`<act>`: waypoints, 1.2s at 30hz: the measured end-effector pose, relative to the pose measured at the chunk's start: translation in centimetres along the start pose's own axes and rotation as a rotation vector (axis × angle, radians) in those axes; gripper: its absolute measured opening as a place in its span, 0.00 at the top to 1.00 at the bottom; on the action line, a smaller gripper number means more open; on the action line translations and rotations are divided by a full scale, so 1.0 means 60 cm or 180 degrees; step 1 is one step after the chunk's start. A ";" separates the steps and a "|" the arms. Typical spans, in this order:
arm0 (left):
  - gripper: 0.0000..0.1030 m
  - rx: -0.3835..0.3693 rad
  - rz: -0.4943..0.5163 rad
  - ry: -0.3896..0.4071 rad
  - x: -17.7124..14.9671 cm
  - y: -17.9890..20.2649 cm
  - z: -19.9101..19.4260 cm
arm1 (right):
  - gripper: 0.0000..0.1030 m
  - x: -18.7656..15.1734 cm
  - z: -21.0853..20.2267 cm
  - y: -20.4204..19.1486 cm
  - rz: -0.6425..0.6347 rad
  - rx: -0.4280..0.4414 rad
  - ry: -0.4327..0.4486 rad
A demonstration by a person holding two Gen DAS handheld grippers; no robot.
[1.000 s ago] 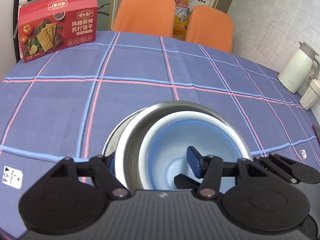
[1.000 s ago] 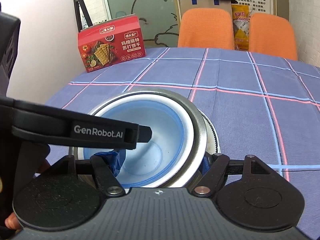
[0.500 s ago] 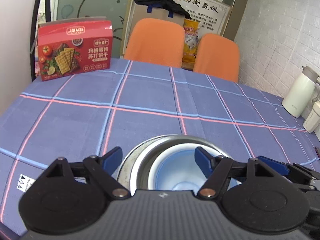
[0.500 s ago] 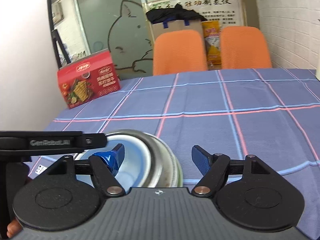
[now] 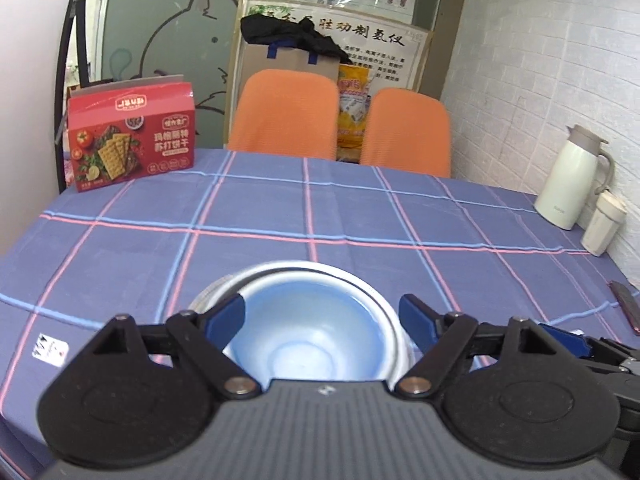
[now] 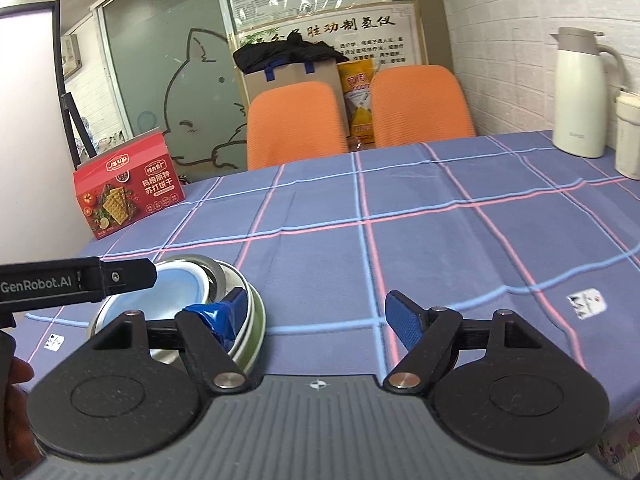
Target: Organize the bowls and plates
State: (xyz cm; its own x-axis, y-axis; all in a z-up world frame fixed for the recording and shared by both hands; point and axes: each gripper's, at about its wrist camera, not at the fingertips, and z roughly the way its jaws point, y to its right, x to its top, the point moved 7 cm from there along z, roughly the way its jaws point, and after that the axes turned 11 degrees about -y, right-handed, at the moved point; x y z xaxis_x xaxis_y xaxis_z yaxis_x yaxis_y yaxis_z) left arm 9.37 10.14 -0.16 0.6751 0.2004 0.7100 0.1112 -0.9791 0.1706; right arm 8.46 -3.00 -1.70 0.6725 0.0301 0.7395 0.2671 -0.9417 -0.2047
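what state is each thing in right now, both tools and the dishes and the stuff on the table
left tool: open, holding nothing
right tool: open, holding nothing
blue bowl: upright, empty, nested in the metal bowl
metal bowl: upright, on the stack
cracker box: standing, top flap raised
white jug: upright, lid on
white cup: upright, beside the jug

Blue bowl (image 5: 304, 332) blurred, near side behind left gripper (image 5: 322, 316)
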 end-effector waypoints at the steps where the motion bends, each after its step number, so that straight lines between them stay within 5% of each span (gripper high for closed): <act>1: 0.20 -0.0052 -0.0012 -0.0004 -0.009 0.006 -0.006 | 0.39 -0.007 -0.006 0.003 0.0014 -0.0008 0.0009; 21: 0.20 -0.0029 0.0293 -0.0059 -0.185 0.053 -0.070 | 0.38 -0.137 -0.093 0.017 0.0042 -0.0161 0.0164; 36: 0.19 0.0096 0.0397 0.0379 -0.227 0.065 -0.171 | 0.37 -0.169 -0.172 -0.001 -0.0133 -0.0259 0.0542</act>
State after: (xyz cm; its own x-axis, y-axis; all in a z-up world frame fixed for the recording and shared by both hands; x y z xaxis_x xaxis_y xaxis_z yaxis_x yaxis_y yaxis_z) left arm -6.88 3.97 -2.19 0.5940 0.0783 0.8007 0.0549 -0.9969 0.0568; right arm -5.51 -6.71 -2.55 0.5336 0.0189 0.8455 0.2310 -0.9650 -0.1243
